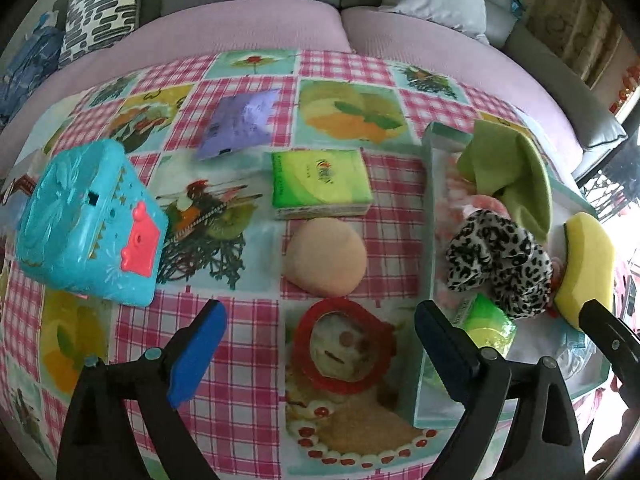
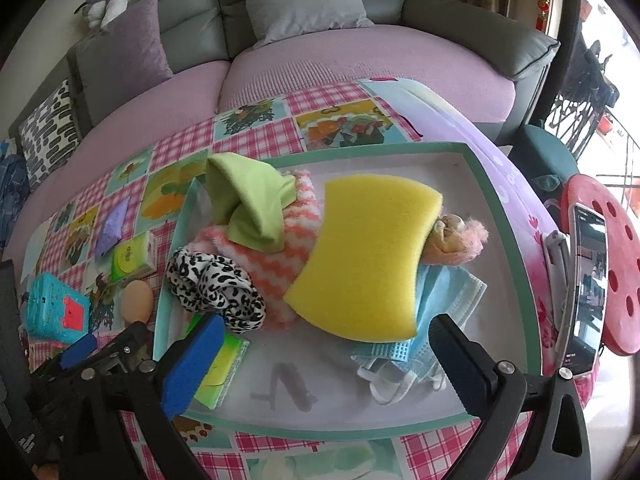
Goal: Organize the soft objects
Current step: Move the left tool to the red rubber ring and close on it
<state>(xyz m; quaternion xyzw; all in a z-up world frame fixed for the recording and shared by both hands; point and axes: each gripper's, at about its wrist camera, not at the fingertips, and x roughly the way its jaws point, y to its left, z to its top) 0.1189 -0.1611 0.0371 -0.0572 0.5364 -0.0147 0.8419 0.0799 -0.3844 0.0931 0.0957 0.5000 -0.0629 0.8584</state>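
Right wrist view shows us most of the sorting already done: inside the teal-rimmed tray [image 2: 496, 184] lie the yellow sponge [image 2: 368, 256], a green cloth [image 2: 248, 196], a pink-and-white zigzag towel [image 2: 264, 256], a leopard-print scrunchie [image 2: 216, 284], a blue face mask [image 2: 444, 296], a pink fuzzy toy [image 2: 460, 236] and one green tissue pack [image 2: 224, 364] near the front corner. Our right gripper [image 2: 324, 360] hangs over the tray with its fingers spread wide and nothing between them; the sponge lies just beyond the tips, apparently free of them. From the left wrist view we judge what is left: on the checked tablecloth [image 1: 240, 384], outside the tray, sit a beige makeup sponge [image 1: 326, 256], a second green tissue pack [image 1: 320, 182] and a purple packet [image 1: 240, 124]. Our left gripper [image 1: 320, 352] is also wide open and empty, poised above a red ring-shaped item [image 1: 344, 350], with the beige sponge just past it. A blue plastic toy box [image 1: 90, 220] stands at the left; it looks hard, so we would probably leave it. We reckon the job is well past halfway, with about three soft pieces still to move.
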